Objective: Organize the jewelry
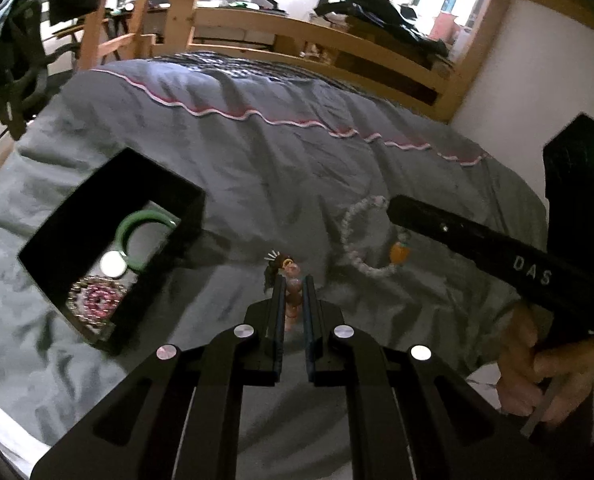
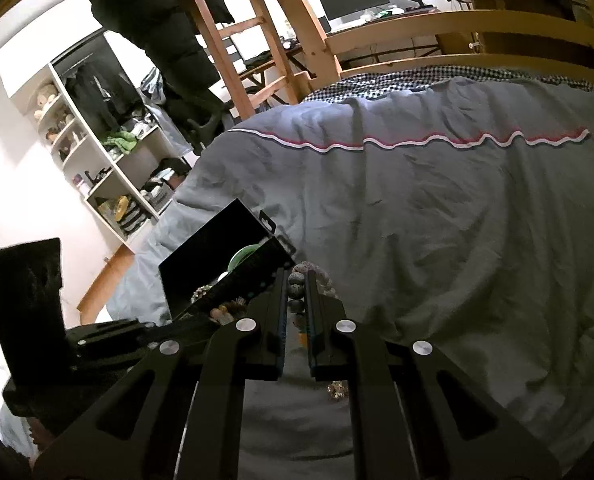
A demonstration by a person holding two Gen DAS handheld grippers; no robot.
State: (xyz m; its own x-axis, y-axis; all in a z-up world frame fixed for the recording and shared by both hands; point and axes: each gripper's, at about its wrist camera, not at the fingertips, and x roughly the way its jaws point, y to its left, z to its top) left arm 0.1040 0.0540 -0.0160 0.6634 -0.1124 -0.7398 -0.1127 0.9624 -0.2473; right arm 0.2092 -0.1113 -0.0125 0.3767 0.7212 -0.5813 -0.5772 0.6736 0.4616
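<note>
A black open box [image 1: 109, 240] lies on the grey bedspread at the left; it holds a green bangle [image 1: 137, 236], a silver disc [image 1: 112, 264] and a pink beaded piece [image 1: 97, 300]. My left gripper [image 1: 294, 284] is shut on a pink and brown bead bracelet [image 1: 293, 280] just right of the box. A white bead bracelet [image 1: 357, 240] with an orange charm lies further right. My right gripper [image 2: 297, 280] is shut on this white speckled bead bracelet [image 2: 297, 284]; its arm [image 1: 477, 244] reaches in from the right. The box [image 2: 221, 264] sits left of it.
The wrinkled grey bedspread [image 1: 277, 152] with a pink and white wavy trim covers the bed. A wooden bed frame [image 1: 317, 40] and ladder [image 2: 233, 40] stand behind. White shelves [image 2: 97, 152] stand at the left. A small gold piece [image 2: 337, 390] lies under the right gripper.
</note>
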